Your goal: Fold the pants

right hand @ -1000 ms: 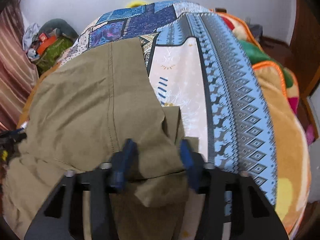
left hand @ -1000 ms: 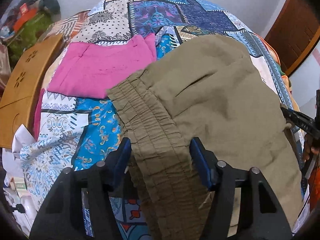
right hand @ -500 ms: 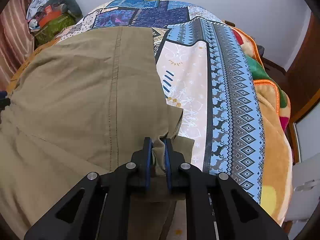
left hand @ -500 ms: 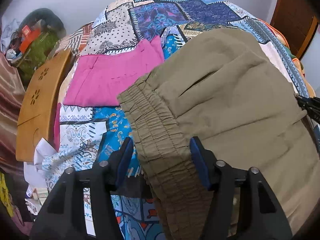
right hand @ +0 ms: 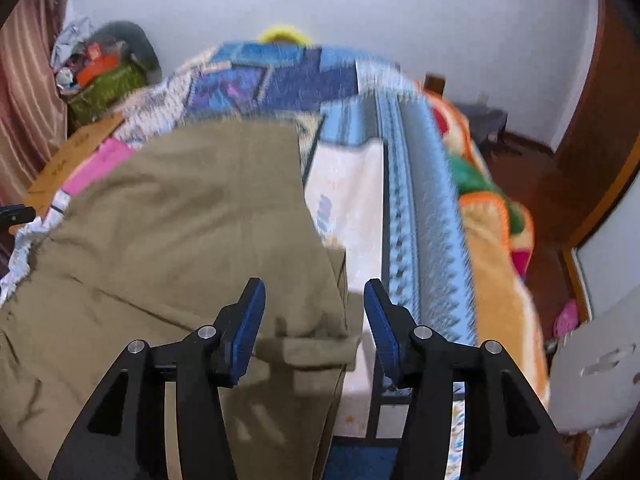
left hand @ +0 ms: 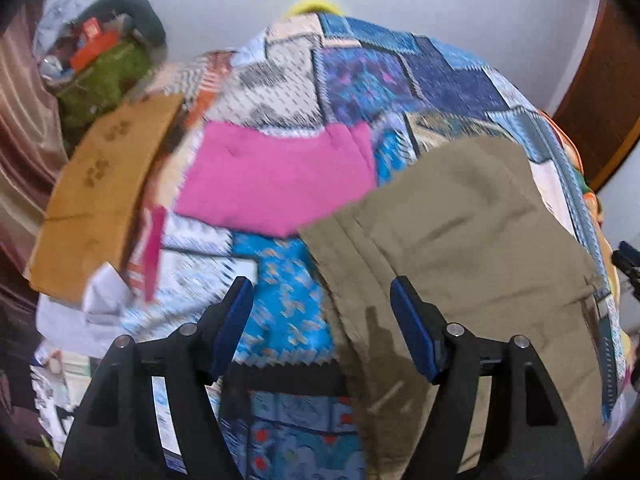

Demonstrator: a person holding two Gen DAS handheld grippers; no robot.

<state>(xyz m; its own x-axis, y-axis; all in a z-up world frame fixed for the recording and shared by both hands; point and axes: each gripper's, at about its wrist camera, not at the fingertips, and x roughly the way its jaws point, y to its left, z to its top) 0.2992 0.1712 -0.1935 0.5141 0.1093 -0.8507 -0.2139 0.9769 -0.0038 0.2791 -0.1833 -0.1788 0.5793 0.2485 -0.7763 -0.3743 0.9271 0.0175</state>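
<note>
With both the left gripper (left hand: 322, 320) and right gripper (right hand: 312, 320) gaping empty over the olive cotton pants (right hand: 192, 232), re-pinch near edges squarely before folding.

A home bedroom. A bed (right hand: 408, 216) under a patchwork bedsheet (left hand: 384, 80) fills both views, with an orange fleece blanket (right hand: 496, 264) bunched along its 3 o'clock side. At 10 o'clock a heap of bags and clothes (right hand: 100, 68) sits against a plain white wall (right hand: 440, 20), beside a striped curtain (right hand: 24, 92). A brown wooden door (left hand: 600, 92) stands at 2 o'clock.
</note>
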